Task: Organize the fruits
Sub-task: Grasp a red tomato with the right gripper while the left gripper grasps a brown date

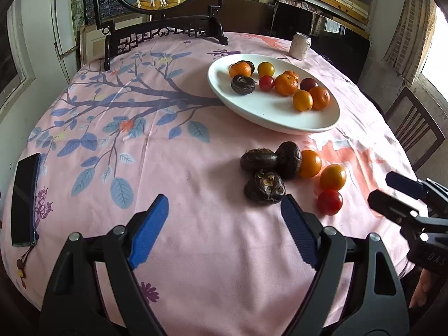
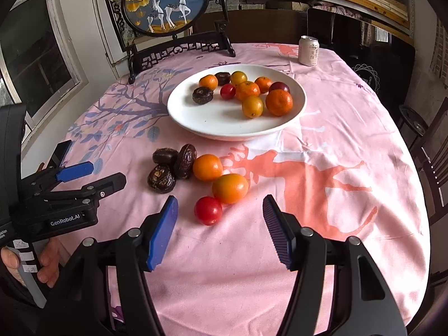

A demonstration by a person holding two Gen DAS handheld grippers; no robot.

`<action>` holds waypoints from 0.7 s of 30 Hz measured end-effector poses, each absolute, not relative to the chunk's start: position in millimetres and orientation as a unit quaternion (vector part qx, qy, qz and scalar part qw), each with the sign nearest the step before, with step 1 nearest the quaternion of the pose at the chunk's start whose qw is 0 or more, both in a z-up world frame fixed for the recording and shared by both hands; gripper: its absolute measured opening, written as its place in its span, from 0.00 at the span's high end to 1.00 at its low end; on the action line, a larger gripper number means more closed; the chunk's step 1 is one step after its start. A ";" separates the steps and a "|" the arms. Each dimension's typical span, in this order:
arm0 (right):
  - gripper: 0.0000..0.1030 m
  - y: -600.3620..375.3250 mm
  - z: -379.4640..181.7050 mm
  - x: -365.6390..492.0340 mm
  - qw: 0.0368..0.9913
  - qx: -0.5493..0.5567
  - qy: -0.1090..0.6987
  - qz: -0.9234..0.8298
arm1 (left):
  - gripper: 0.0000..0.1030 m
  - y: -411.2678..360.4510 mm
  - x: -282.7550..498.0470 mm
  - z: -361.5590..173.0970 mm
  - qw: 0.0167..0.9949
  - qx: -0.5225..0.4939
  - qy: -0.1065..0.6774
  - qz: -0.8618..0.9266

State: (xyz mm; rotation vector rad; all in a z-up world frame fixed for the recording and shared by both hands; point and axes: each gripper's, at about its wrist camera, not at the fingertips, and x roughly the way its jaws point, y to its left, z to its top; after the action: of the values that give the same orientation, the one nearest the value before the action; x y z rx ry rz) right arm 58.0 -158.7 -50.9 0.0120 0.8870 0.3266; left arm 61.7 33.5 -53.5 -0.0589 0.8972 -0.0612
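Observation:
A white plate [image 1: 280,117] [image 2: 196,117] holds several oranges, small red and yellow fruits and dark wrinkled fruits. In front of it on the pink cloth lie three dark wrinkled fruits [image 1: 264,186] [image 2: 161,178], two orange fruits [image 1: 309,163] [image 2: 207,167] and a small red fruit [image 1: 329,202] [image 2: 208,210]. My left gripper [image 1: 225,210] [image 2: 95,175] is open and empty, just short of the nearest dark fruit. My right gripper [image 2: 221,208] [image 1: 387,189] is open and empty, with the red fruit just ahead between its fingers.
A drink can [image 1: 300,45] [image 2: 308,50] stands behind the plate. A framed deer picture on a dark stand [image 1: 159,2] [image 2: 168,8] is at the table's far side. A phone [image 1: 25,198] lies at the left edge. Wooden chairs [image 1: 414,128] stand at the right.

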 end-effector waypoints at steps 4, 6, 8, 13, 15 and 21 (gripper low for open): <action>0.39 -147.5 -70.3 59.8 0.876 0.004 0.449 0.174 | 0.18 33.4 59.3 -53.5 0.901 -0.029 0.433 -0.028; 0.39 -143.3 -78.4 63.9 0.872 0.006 0.457 0.178 | 0.18 35.0 58.9 -53.5 0.900 -0.031 0.433 -0.027; 0.39 -139.2 -84.3 67.6 0.870 0.007 0.459 0.180 | 0.18 36.7 58.4 -53.8 0.900 -0.033 0.434 -0.025; 0.63 -129.1 -99.2 83.2 0.870 -0.002 0.461 0.176 | 0.18 36.8 61.6 -57.4 0.897 -0.033 0.440 -0.025; 0.71 -130.0 -102.3 86.2 0.871 0.001 0.460 0.173 | 0.18 34.5 65.0 -60.6 0.895 -0.032 0.445 -0.025; 0.71 -153.7 -81.0 70.9 0.885 0.008 0.439 0.151 | 0.18 20.8 80.2 -77.9 0.880 -0.034 0.472 -0.038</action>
State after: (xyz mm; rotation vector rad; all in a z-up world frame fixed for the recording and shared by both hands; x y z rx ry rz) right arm 70.9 -153.7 -81.0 0.0168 0.9138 0.3149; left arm 80.2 20.8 -77.9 -0.0706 0.9845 -0.0802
